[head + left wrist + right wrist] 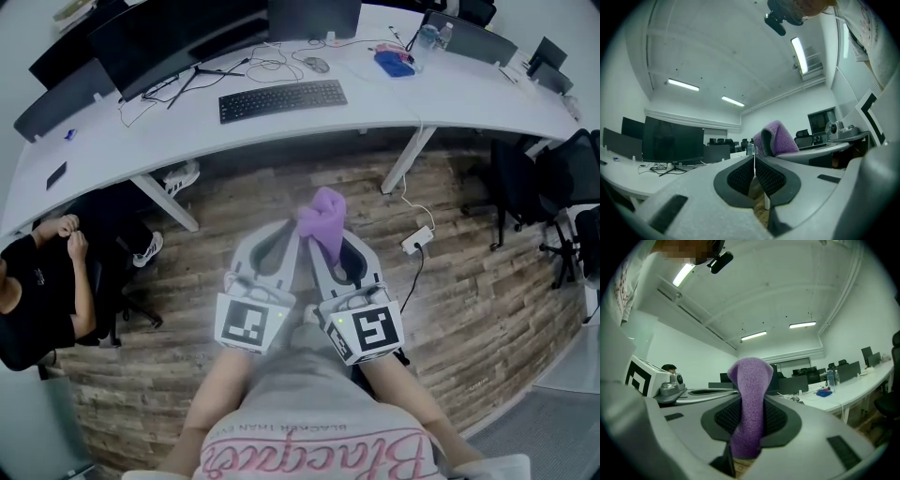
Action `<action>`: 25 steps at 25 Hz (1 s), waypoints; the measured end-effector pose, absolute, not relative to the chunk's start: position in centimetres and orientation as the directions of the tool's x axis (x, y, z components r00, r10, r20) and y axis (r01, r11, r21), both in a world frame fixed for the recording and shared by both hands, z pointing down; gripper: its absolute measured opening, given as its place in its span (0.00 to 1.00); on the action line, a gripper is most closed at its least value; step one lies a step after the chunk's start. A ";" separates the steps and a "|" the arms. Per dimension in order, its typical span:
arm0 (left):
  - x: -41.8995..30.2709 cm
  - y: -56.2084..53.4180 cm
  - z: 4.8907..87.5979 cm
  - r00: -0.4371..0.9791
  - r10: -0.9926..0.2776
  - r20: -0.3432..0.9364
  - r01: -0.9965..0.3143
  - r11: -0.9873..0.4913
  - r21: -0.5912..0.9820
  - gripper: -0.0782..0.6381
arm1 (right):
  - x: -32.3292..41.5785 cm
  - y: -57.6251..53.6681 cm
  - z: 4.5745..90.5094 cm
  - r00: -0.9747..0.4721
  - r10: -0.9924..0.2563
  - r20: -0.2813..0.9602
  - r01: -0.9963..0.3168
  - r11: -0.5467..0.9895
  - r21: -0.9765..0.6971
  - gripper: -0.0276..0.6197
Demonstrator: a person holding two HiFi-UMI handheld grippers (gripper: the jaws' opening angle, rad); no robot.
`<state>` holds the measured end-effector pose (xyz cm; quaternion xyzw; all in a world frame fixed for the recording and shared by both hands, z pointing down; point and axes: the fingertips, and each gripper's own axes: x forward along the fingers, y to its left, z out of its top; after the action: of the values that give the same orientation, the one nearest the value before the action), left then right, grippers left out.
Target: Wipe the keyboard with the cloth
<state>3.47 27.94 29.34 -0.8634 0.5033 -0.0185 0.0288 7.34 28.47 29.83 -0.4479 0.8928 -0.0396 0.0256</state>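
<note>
Between jaws of right gripper (749,405), fuzzy folded purple cloth (750,380)

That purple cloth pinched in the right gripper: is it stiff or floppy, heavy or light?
Probably floppy: the purple cloth folds over itself above the right gripper. Likely light, since a pinch holds it up. Its fuzzy surface suggests it won't slip easily.

Wood-plank floor (487,281), long curved white worktop (450,98) on white legs, black office chairs (562,178) at right. Dark monitors (672,139) along worktop. White walls (869,326), white ceiling (717,51), strip lights (683,85) on.
</note>
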 end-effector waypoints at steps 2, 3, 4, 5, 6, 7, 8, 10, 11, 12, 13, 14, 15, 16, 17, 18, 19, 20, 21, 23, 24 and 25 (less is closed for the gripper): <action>4.0 26.0 29.2 0.479 -0.878 0.002 -0.876 -0.478 -0.066 0.12 | 7.9 26.6 29.8 -0.609 -0.793 -0.012 -0.789 0.607 -0.095 0.19; 4.2 25.0 29.2 0.472 -0.881 0.005 -0.879 -0.472 -0.065 0.12 | 8.3 25.7 29.8 -0.614 -0.789 -0.011 -0.785 0.612 -0.096 0.19; 4.5 24.1 29.2 0.466 -0.885 0.008 -0.883 -0.465 -0.064 0.12 | 8.7 24.8 29.8 -0.618 -0.786 -0.011 -0.782 0.616 -0.098 0.19; 4.7 23.3 29.2 0.460 -0.888 0.008 -0.886 -0.460 -0.063 0.12 | 9.0 24.0 29.8 -0.622 -0.783 -0.012 -0.778 0.620 -0.099 0.19; 5.0 22.6 29.2 0.455 -0.891 0.007 -0.889 -0.454 -0.061 0.12 | 9.4 23.3 29.8 -0.626 -0.779 -0.014 -0.775 0.624 -0.100 0.19; 5.3 22.0 29.2 0.450 -0.893 0.005 -0.892 -0.449 -0.057 0.12 | 9.7 22.6 29.8 -0.630 -0.776 -0.016 -0.771 0.628 -0.101 0.19; 5.5 21.4 29.3 0.445 -0.896 0.004 -0.894 -0.444 -0.053 0.12 | 10.0 22.0 29.9 -0.633 -0.774 -0.018 -0.769 0.631 -0.102 0.19; 5.8 20.3 29.5 0.436 -0.900 0.003 -0.898 -0.436 -0.054 0.12 | 10.5 20.9 30.0 -0.637 -0.771 -0.022 -0.765 0.635 -0.103 0.19; 5.8 19.8 29.6 0.434 -0.901 0.001 -0.899 -0.433 -0.060 0.12 | 10.6 20.4 30.0 -0.639 -0.769 -0.024 -0.764 0.638 -0.101 0.19; 5.8 19.4 29.5 0.431 -0.902 -0.001 -0.901 -0.430 -0.064 0.12 | 10.6 20.0 29.9 -0.641 -0.767 -0.027 -0.762 0.640 -0.098 0.19; 5.8 19.0 29.5 0.427 -0.904 -0.001 -0.903 -0.426 -0.062 0.12 | 10.7 19.7 29.8 -0.644 -0.765 -0.029 -0.760 0.643 -0.095 0.19; 5.8 18.6 29.4 0.421 -0.907 -0.002 -0.905 -0.420 -0.060 0.12 | 10.8 19.3 29.8 -0.646 -0.763 -0.031 -0.758 0.646 -0.092 0.19; 5.8 18.2 29.4 0.416 -0.909 -0.007 -0.908 -0.415 -0.062 0.12 | 10.9 18.9 29.9 -0.647 -0.762 -0.030 -0.757 0.647 -0.091 0.19; 5.8 17.7 29.3 0.413 -0.911 -0.014 -0.909 -0.411 -0.067 0.12 | 11.0 18.5 30.0 -0.649 -0.760 -0.027 -0.756 0.648 -0.092 0.19; 5.8 17.4 29.3 0.411 -0.912 -0.019 -0.910 -0.408 -0.069 0.12 | 11.1 18.0 30.1 -0.651 -0.759 -0.025 -0.754 0.650 -0.096 0.19; 5.8 17.1 29.4 0.409 -0.912 -0.019 -0.911 -0.407 -0.068 0.12 | 11.1 17.6 30.2 -0.653 -0.757 -0.024 -0.752 0.652 -0.100 0.19; 5.8 16.9 29.4 0.408 -0.913 -0.015 -0.911 -0.406 -0.066 0.12 | 11.1 17.3 30.2 -0.654 -0.756 -0.026 -0.750 0.653 -0.104 0.19; 5.6 16.7 29.5 0.407 -0.914 -0.010 -0.912 -0.405 -0.065 0.12 | 11.0 16.9 30.2 -0.655 -0.755 -0.031 -0.748 0.655 -0.107 0.19; 5.4 16.4 29.5 0.404 -0.915 -0.006 -0.913 -0.403 -0.066 0.12 | 10.8 16.6 30.0 -0.657 -0.753 -0.036 -0.747 0.656 -0.108 0.19; 4.9 15.8 29.5 0.398 -0.917 -0.006 -0.915 -0.397 -0.066 0.12 | 10.4 16.0 30.0 -0.659 -0.751 -0.040 -0.745 0.659 -0.106 0.19; 4.7 15.4 29.4 0.395 -0.918 -0.008 -0.917 -0.394 -0.064 0.12 | 10.3 15.8 30.0 -0.661 -0.750 -0.039 -0.744 0.660 -0.104 0.19; 4.5 15.0 29.4 0.393 -0.919 -0.011 -0.918 -0.392 -0.060 0.12 | 10.1 15.5 30.1 -0.662 -0.749 -0.036 -0.743 0.662 -0.100 0.19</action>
<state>4.49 15.02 29.40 -0.8341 0.5507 -0.0118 0.0280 10.10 15.47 30.06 -0.4096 0.9107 -0.0383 0.0370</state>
